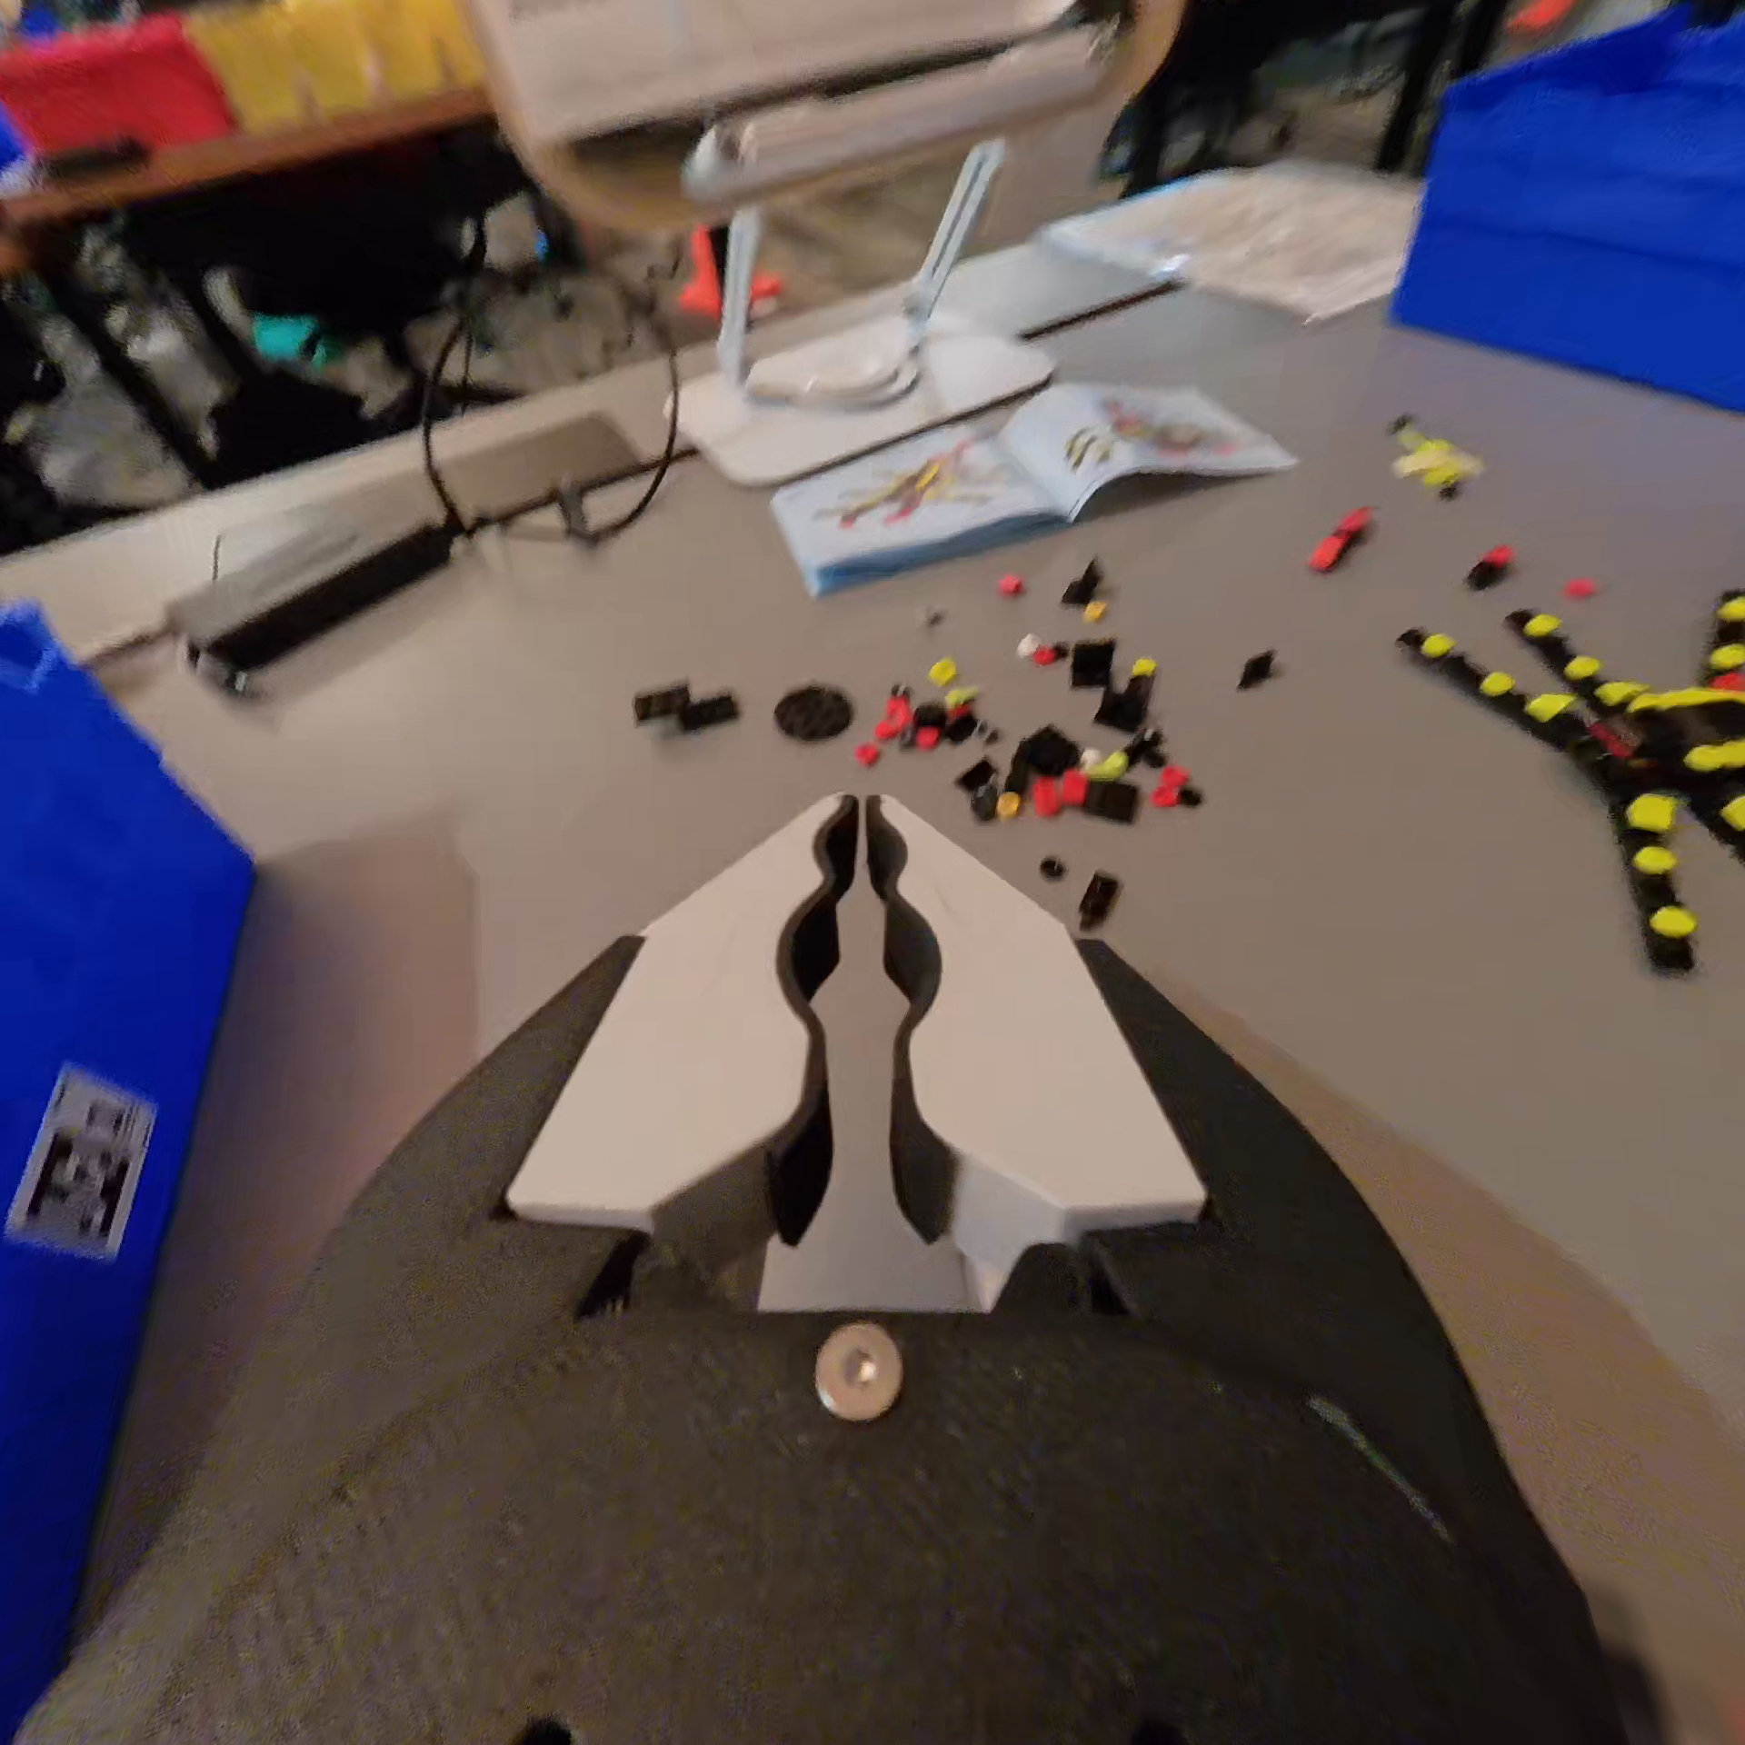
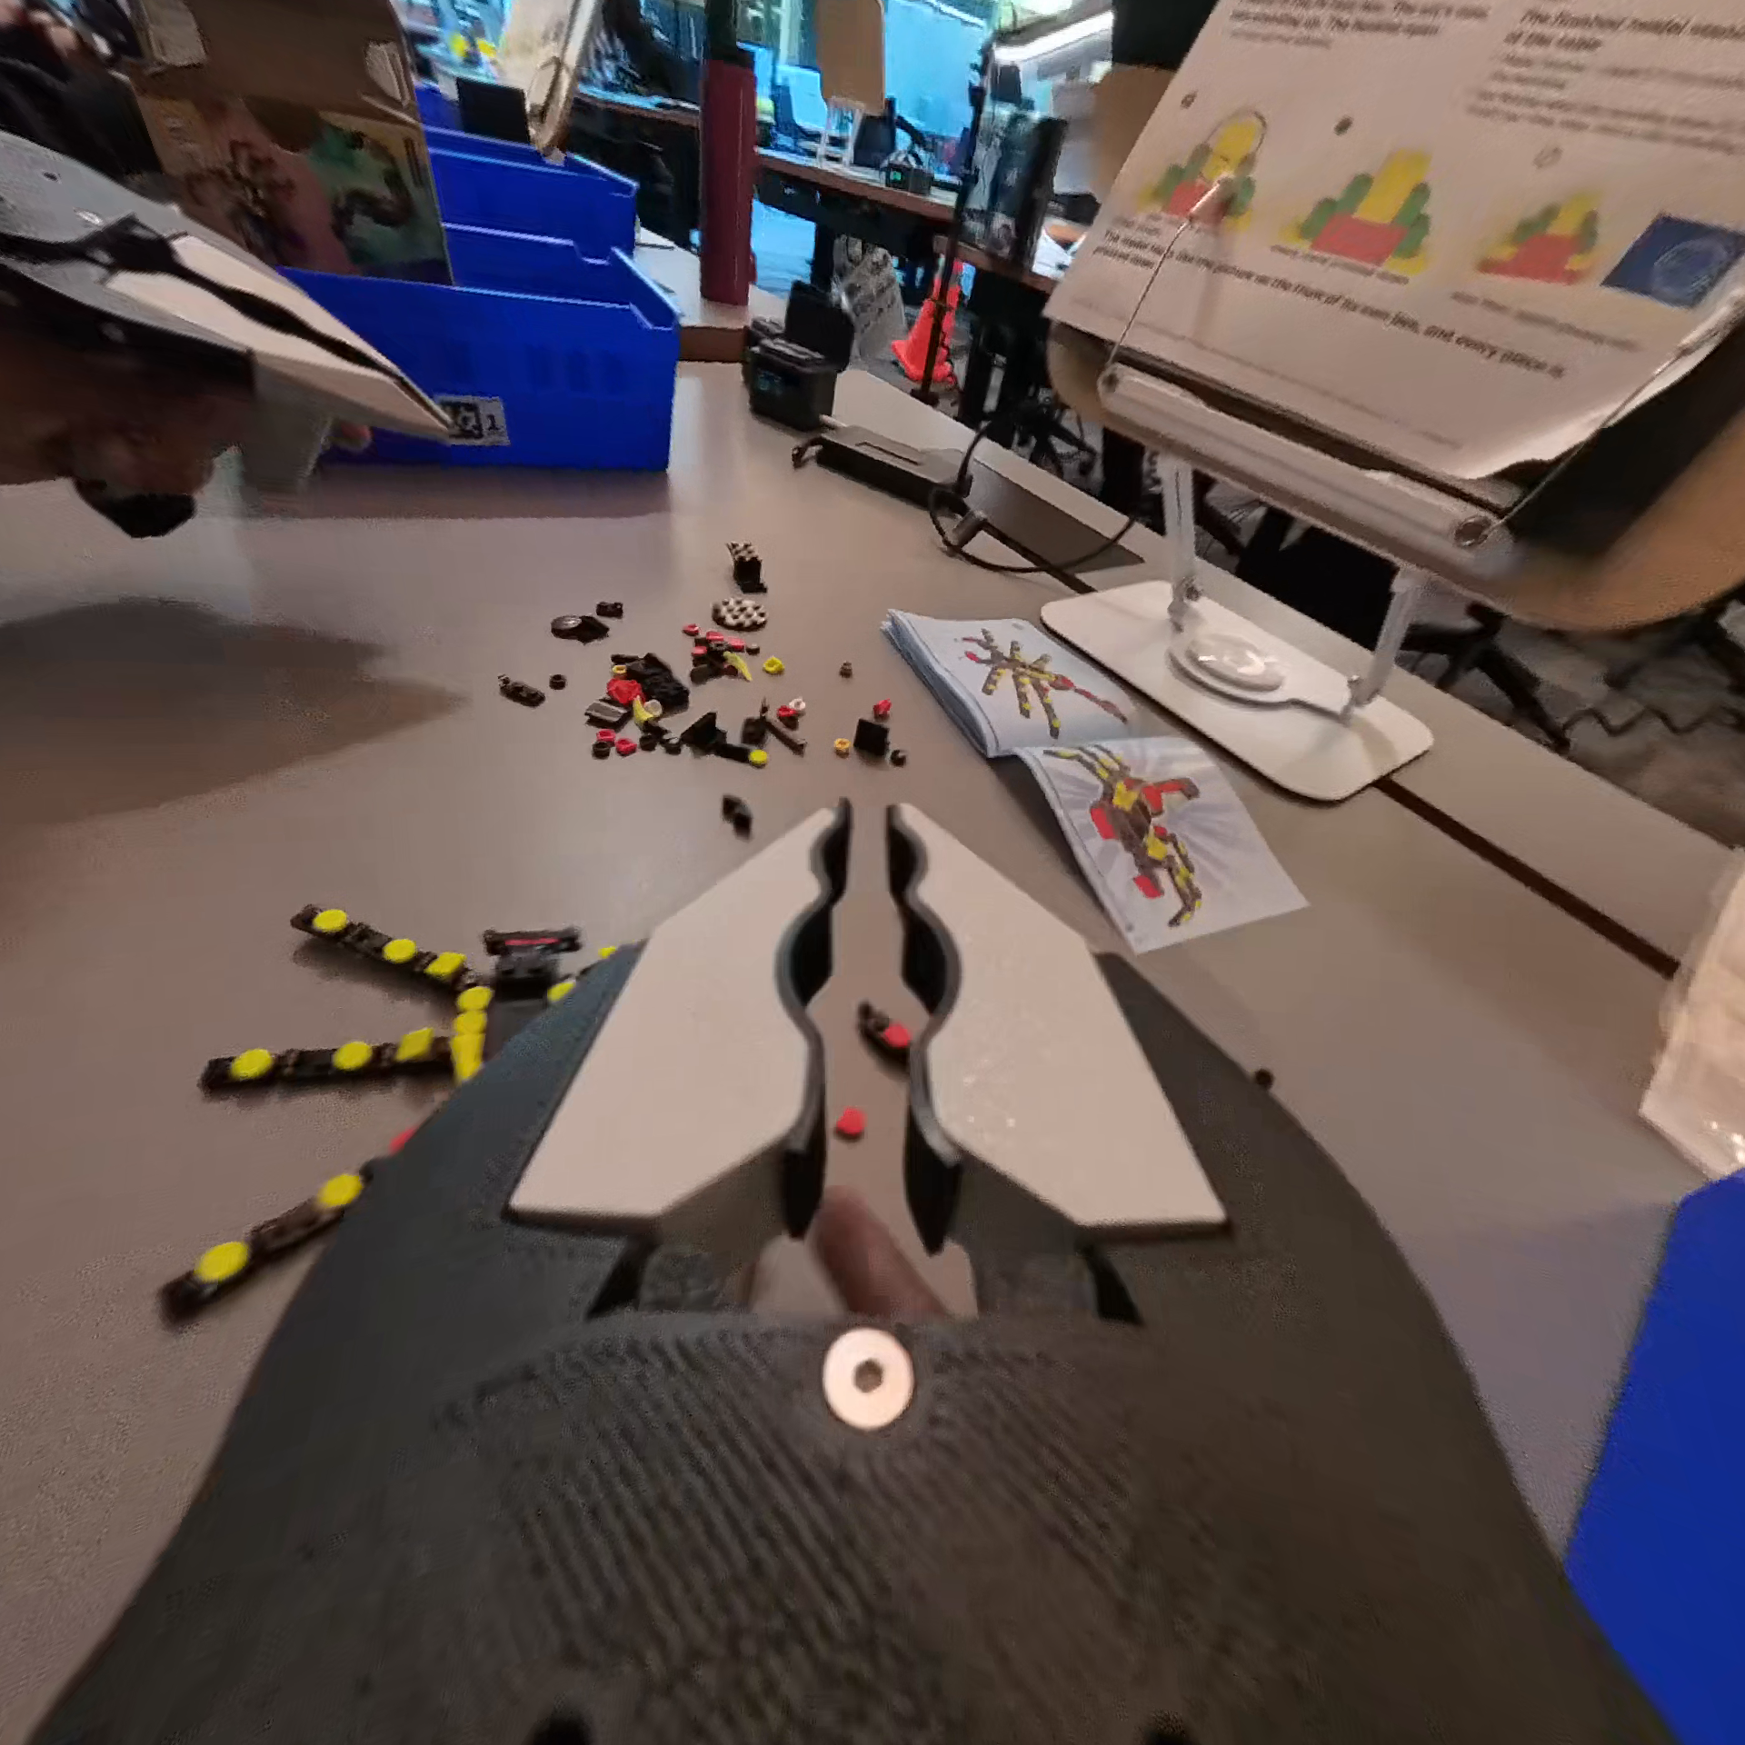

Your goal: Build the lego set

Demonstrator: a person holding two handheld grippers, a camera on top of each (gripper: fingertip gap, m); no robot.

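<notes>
A partly built black spider model with yellow studs (image 2: 378, 954) lies on the grey table (image 2: 283, 755), its body hidden behind my right gripper; it also shows at the right edge of the left wrist view (image 1: 1643, 736). Loose black, red and yellow pieces (image 2: 680, 699) lie scattered farther out, and also show in the left wrist view (image 1: 1039, 746). My right gripper (image 2: 867, 812) hovers over the table with a narrow gap, empty; a small red piece (image 2: 850, 1122) lies below it. My left gripper (image 1: 864, 803) is shut and empty, raised near the pile; it shows at upper left (image 2: 415, 415).
An open instruction booklet (image 2: 1001, 689) lies right of the pile (image 1: 1020, 482). A white stand (image 2: 1246, 699) holds a sheet on a board (image 2: 1416, 236). Blue bins (image 2: 529, 378) stand at far left; another blue bin (image 1: 1586, 236) is at right. A cable and black box (image 2: 906, 463) lie beyond. My hands' fingertips stand some 30 centimeters from each other. To the small red piece (image 2: 850, 1122): right tips about 11 centimeters, left tips about 35 centimeters. Seen from the left wrist view (image 1: 1584, 585) as well.
</notes>
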